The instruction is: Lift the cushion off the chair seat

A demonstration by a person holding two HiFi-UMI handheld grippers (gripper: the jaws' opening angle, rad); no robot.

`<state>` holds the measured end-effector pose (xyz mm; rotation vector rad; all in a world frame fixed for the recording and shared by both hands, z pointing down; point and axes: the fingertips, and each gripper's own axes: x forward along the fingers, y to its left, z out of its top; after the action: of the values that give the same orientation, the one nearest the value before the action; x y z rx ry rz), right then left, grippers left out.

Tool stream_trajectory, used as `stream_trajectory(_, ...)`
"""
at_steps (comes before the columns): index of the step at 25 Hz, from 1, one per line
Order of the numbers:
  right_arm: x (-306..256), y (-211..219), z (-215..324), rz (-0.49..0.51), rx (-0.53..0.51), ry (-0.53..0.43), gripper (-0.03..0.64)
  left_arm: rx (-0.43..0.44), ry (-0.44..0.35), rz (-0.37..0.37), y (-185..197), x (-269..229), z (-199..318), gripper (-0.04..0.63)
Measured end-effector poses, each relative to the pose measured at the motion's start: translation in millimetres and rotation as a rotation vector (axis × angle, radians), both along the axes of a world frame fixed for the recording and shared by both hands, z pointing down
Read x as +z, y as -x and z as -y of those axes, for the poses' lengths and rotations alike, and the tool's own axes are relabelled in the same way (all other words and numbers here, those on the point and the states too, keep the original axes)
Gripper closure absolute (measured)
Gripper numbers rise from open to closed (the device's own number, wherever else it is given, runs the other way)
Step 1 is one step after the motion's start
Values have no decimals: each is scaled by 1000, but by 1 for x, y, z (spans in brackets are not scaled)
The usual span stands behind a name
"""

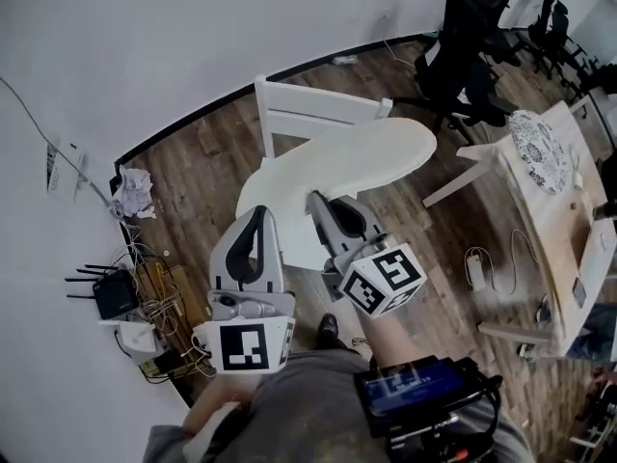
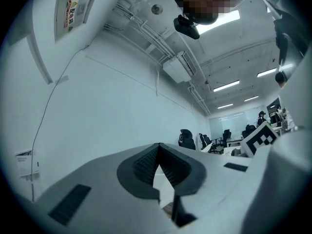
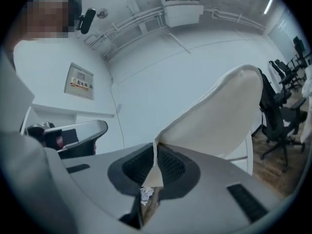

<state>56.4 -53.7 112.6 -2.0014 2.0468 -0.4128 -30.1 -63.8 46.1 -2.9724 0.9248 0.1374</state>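
1. Closest to the camera, a small screen device point(image 1: 416, 386) sits at the person's chest. The marker cubes of both tools are just above it in the head view.
2. The left tongs point(image 1: 259, 212) point(image 2: 158, 149) are closed to a narrow pinch. A pale strip of the cushion's point(image 1: 362, 157) near left edge is caught between the ribbed pads.
3. The right tongs point(image 1: 314, 199) point(image 3: 156, 147) are also nearly closed. They clamp the cushion's point(image 3: 219, 113) near edge, and a fold of cream cloth hangs down between the pads.
4. The cushion is a cream oval held in the air by both tongs, above the chair point(image 1: 313, 112). In the right gripper view it rises away from the tongs, with the wall showing underneath it.
5. The white chair stands on the wooden floor point(image 1: 207, 167), right behind and below the cushion. Only its slatted back shows clearly.
6. To the left along the wall lie a ball of crumpled paper point(image 1: 132, 193), a black router point(image 1: 114, 293) with antennas, and a tangle of cables point(image 1: 162, 307).
7. To the right stands a pale wooden surface point(image 1: 564, 234) with a round patterned piece point(image 1: 538, 150) on it.
8. Farthest off, a black office chair point(image 1: 472, 37) stands near the wall, with more of them behind it.
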Motion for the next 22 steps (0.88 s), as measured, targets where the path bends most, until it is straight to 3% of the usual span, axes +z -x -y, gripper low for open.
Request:
stream_trajectory(6, -83, -2, -9, -141, 38, -101, 585, -20, -122, -20, -4, -58, 2, 589)
stream_trajectory(10, -117, -1, -3, -294, 80, -155, 583, -30, -208, -39, -9, -83, 11, 589)
stream_trajectory(16, -134, 0, -5, -414, 138, -179, 583, -18, -223, -41, -17, -90, 9, 589)
stream_trajectory(22, -132, -1, -4, -433, 159, -173, 581, -38, -209, -53, -17, -88, 15, 589)
